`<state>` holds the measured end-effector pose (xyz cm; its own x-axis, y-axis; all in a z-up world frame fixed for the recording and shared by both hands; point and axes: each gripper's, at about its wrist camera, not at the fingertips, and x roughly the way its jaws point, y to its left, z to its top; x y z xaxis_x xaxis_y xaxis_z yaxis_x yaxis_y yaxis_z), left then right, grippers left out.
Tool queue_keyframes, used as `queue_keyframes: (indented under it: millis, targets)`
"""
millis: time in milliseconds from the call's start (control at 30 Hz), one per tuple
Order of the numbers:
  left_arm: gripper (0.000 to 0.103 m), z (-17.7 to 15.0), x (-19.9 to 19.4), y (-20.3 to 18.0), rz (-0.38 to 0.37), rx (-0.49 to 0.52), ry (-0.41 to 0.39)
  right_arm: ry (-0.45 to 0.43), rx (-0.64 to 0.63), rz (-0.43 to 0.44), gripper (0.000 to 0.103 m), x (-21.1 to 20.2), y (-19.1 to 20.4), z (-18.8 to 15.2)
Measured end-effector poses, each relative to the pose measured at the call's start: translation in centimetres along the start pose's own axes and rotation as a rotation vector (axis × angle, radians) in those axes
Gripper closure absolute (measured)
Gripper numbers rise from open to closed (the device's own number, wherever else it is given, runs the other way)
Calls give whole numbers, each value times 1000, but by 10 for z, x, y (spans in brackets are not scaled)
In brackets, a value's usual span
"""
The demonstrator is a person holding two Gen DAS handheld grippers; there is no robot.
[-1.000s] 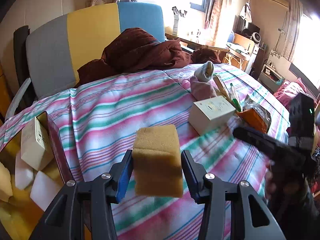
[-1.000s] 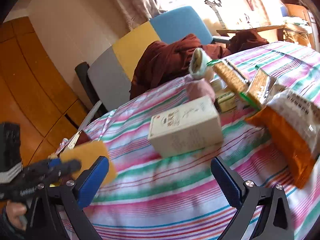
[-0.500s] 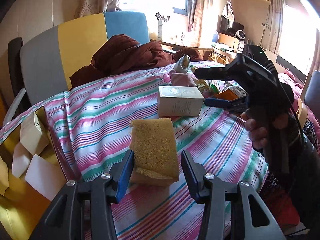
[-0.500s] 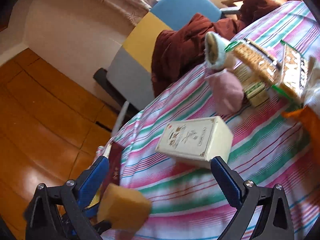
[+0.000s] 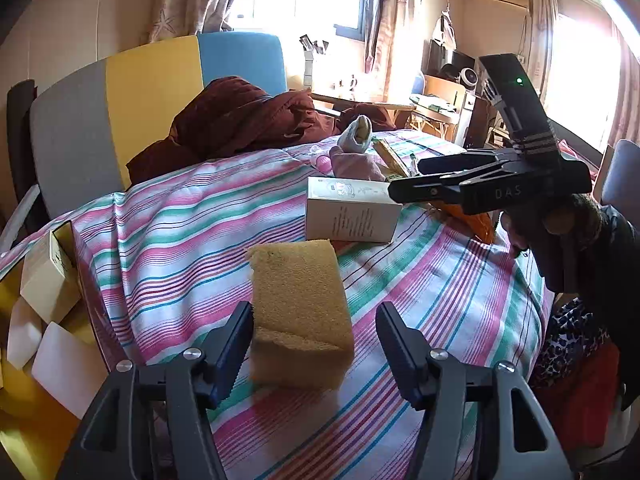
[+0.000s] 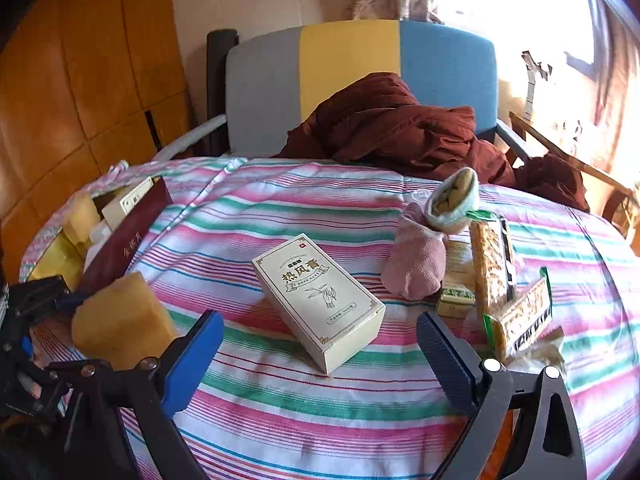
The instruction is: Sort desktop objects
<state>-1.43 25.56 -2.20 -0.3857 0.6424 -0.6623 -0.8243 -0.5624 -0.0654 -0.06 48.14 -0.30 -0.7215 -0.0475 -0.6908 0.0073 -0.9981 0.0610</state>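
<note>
Your left gripper (image 5: 314,346) has its jaws spread wider than the yellow sponge (image 5: 300,308) that sits between them; there is a clear gap on the right side, and on the left the finger is so close to the sponge that you cannot tell whether it touches. The sponge looks to be resting on the striped tablecloth (image 5: 192,248) near the table's left edge, with its shadow directly beneath it, so judge it as let go rather than held. Just left of it, off the cloth's edge, is the open box (image 5: 44,320) with the dark red flap, already holding a small carton and some white blocks; that is the likely home for the sponge. Your right gripper (image 6: 320,354) is wide open and holds nothing, poised in front of the cream carton (image 6: 318,300) lying flat in the middle of the table, with the pink sock (image 6: 418,264) and the snack packets (image 6: 508,300) beyond it. The step in hand appears to be the sponge: close the left jaws squarely on its sides before lifting, then carry it left over the flap. Meanwhile line the right jaws across the carton's narrow width.
</note>
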Motion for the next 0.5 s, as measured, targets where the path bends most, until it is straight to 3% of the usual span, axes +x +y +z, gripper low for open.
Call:
queue_keyframes:
  millis: [133, 333, 400, 433, 467, 500]
  targets:
    - [36, 5, 5, -1, -16, 6, 4, 64, -121, 32, 5, 21, 2, 13]
    - [36, 7, 19, 2, -6, -11, 39, 167, -193, 31, 5, 60, 0, 17]
    - [36, 8, 21, 3, 0, -14, 39, 182, -197, 34, 15, 67, 0, 13]
    - [36, 8, 22, 3, -2, -19, 37, 180, -193, 29, 29, 68, -1, 11]
    - [36, 9, 22, 4, -7, -27, 36, 178, -186, 20, 36, 68, 0, 9]
    - [36, 9, 22, 5, -11, -38, 35, 174, -177, 16, 39, 67, 1, 6]
